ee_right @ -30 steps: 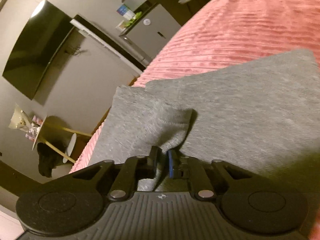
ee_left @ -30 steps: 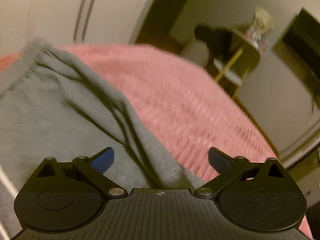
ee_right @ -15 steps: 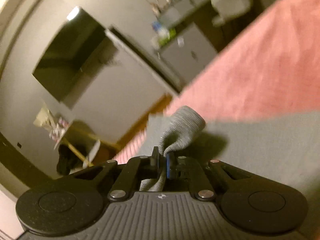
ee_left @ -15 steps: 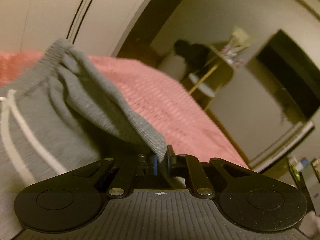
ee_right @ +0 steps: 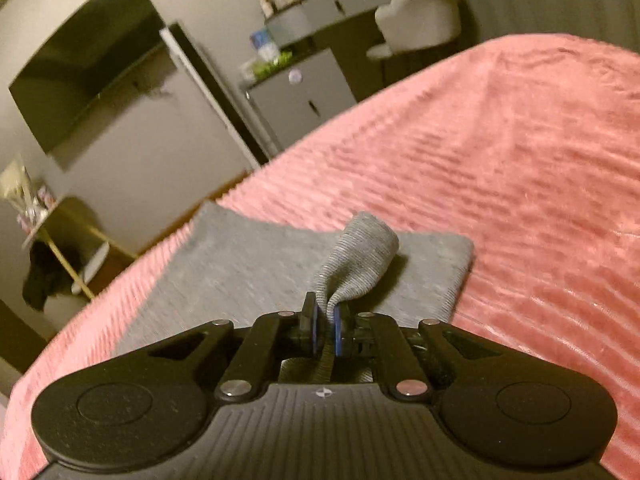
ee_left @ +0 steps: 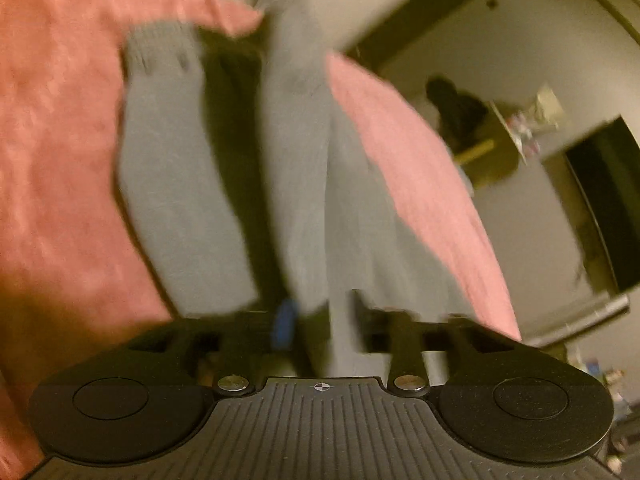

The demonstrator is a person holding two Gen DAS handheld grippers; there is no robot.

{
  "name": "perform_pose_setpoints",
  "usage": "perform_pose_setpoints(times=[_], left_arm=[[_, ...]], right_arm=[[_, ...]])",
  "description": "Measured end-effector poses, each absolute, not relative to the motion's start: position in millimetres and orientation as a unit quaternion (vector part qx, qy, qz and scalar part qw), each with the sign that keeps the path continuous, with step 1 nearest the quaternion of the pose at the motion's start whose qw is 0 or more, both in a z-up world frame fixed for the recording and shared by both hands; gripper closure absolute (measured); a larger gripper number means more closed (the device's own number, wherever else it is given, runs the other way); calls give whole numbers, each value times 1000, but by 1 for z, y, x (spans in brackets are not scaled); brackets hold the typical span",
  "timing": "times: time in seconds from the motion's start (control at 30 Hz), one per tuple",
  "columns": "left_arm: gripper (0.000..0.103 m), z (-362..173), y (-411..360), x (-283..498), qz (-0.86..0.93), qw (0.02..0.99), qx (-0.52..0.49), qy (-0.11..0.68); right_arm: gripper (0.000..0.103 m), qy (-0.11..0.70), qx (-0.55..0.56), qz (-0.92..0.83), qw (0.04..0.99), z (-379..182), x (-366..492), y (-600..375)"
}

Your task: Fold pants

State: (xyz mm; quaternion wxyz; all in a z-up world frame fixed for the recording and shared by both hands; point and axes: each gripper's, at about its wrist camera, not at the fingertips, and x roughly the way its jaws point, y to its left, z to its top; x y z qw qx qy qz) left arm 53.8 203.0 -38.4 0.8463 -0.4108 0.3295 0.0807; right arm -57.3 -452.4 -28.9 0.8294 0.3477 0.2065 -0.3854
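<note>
1. Left gripper [ee_left: 322, 316]: black two-finger tool with blue pads. Its fingers stand a little apart with a band of grey cloth running between them; the view is blurred, so whether they pinch the cloth cannot be told.
2. Pants [ee_left: 296, 168]: grey knit fabric, matte, no drawstring discernible in this blurred view. From the left gripper the cloth stretches away toward the top of the view in long folds, with a dark shadowed gap between two of them. A ribbed edge shows on the left fold.
3. Bedspread [ee_left: 56, 152]: pink, ribbed plush, under and on both sides of the pants.
4. Right gripper [ee_right: 325, 322]: same black tool, blue pads nearly together and clamped on a pinched tongue of the grey cloth, which rises in a rounded loop just past the fingertips.
5. Pants, right wrist view [ee_right: 248, 264]: a flat grey rectangle lying on the pink bedspread, near its edge toward the room. Long axis runs from the lower left, near the gripper, to the upper right, ending in a squared corner.
6. Television [ee_right: 88, 68]: dark screen on the wall, upper left.
7. Cabinet [ee_right: 296, 104]: grey, cluttered top, beside a white chair [ee_right: 416, 16].
8. Writing: none legible in either view.
</note>
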Motion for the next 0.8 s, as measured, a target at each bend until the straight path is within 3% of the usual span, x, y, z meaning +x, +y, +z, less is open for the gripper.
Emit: perform_pose_setpoints(times=[0.03, 0.07, 0.2, 0.23, 0.3, 0.33, 0.4, 0.43, 0.57, 0.8], left_arm=[[19, -35, 211, 58, 92, 854, -401, 318], [15, -32, 218, 63, 102, 862, -392, 306], [15, -35, 246, 104, 138, 861, -384, 304], [18, -39, 253, 111, 152, 854, -390, 308], [40, -48, 266, 119, 160, 837, -420, 311], [56, -51, 273, 120, 164, 827, -437, 314], [69, -59, 285, 120, 161, 811, -467, 315], [82, -61, 286, 120, 156, 807, -475, 314], [88, -53, 295, 104, 137, 809, -491, 292], [88, -43, 298, 64, 127, 835, -457, 278]], right_arm=[[91, 208, 350, -376, 832, -31, -58, -453], [89, 210, 351, -368, 835, -32, -57, -454], [83, 199, 379, -346, 835, -35, -58, -455], [83, 197, 388, -339, 834, -35, -58, -456], [83, 199, 397, -328, 834, -34, -56, -457], [85, 202, 399, -323, 834, -34, -56, -457], [93, 203, 403, -315, 835, -33, -55, -456], [94, 205, 405, -309, 836, -32, -55, -457], [97, 210, 374, -301, 852, -15, -51, -457], [97, 191, 284, -293, 893, 22, -59, -452]])
